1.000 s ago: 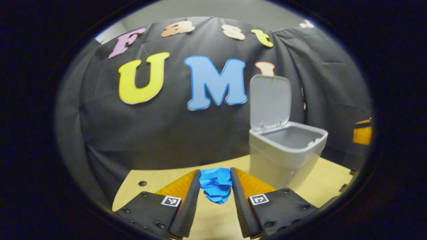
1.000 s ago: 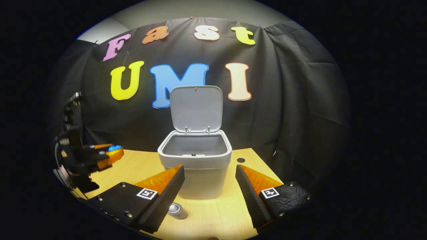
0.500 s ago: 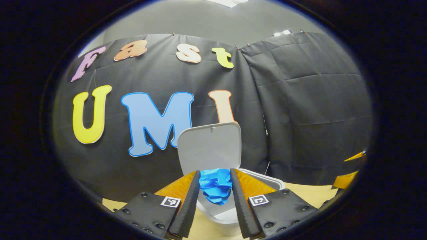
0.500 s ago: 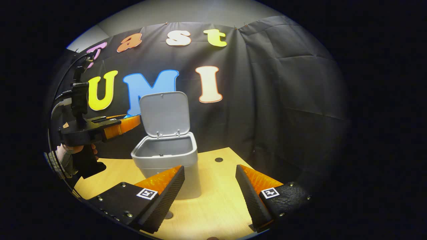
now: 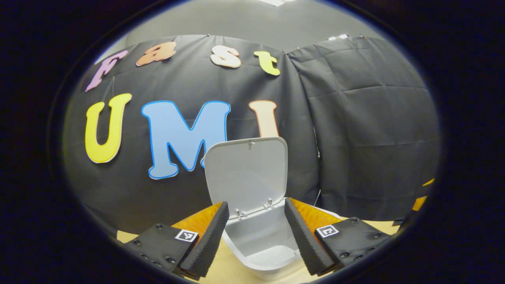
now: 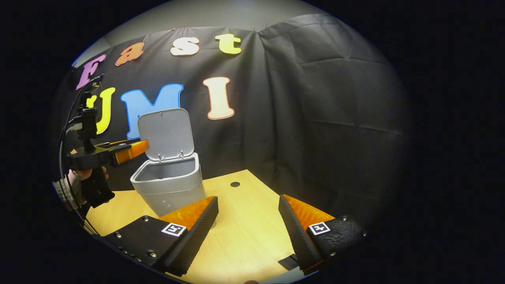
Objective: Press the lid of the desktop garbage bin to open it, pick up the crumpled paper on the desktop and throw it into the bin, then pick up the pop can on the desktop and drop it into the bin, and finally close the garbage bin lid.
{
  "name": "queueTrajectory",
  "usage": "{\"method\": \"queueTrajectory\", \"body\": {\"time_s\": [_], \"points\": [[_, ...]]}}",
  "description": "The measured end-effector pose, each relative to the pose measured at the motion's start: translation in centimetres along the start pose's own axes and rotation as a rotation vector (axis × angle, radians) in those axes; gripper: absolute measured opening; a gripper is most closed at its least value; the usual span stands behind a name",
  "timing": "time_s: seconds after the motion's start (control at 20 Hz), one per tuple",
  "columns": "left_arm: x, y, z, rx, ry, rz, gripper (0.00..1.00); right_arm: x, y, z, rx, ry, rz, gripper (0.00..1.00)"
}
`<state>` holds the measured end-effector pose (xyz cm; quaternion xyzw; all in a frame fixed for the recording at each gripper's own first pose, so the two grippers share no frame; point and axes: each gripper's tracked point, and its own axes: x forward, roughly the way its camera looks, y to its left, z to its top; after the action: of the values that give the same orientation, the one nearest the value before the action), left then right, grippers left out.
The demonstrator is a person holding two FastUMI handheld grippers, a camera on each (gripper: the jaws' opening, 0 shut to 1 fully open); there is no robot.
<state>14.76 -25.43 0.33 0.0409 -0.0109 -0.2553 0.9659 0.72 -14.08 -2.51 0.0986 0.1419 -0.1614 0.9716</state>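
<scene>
The left gripper view looks from close above the bin's (image 5: 262,248) near rim, facing its raised lid (image 5: 246,173) and the cloth wall, its own fingers (image 5: 207,244) spread at the bottom. The right gripper view sits farther back and to the right, low over the tabletop (image 6: 248,228), facing the wall. Both views share the bin (image 6: 169,187) and lid; the right gripper view also catches the left gripper (image 6: 132,148) above the bin's left side

You're working in a staged recording booth: black cloth wall (image 6: 315,118) hanging pinned behind a bare wooden table (image 6: 244,236), plain grey room wall (image 5: 244,19) showing above it.
</scene>
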Motion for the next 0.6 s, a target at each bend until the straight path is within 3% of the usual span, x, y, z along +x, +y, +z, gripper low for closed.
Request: {"method": "queueTrajectory", "body": {"time_s": [0.05, 0.1, 0.6], "points": [[-0.3, 0.4, -0.1, -0.006, 0.002, 0.008, 1.0, 0.3, 0.6, 0.0, -0.002, 0.002, 0.014, 0.97], [-0.8, 0.9, -0.2, -0.007, 0.006, 0.02, 0.93, 0.6, 1.4, -0.1, -0.008, 0.003, 0.032, 0.97], [-9.8, 10.0, -3.5, -0.021, 0.076, 0.219, 0.93, 3.0, 12.9, -1.5, -0.109, 0.035, 0.33, 0.98]]}}
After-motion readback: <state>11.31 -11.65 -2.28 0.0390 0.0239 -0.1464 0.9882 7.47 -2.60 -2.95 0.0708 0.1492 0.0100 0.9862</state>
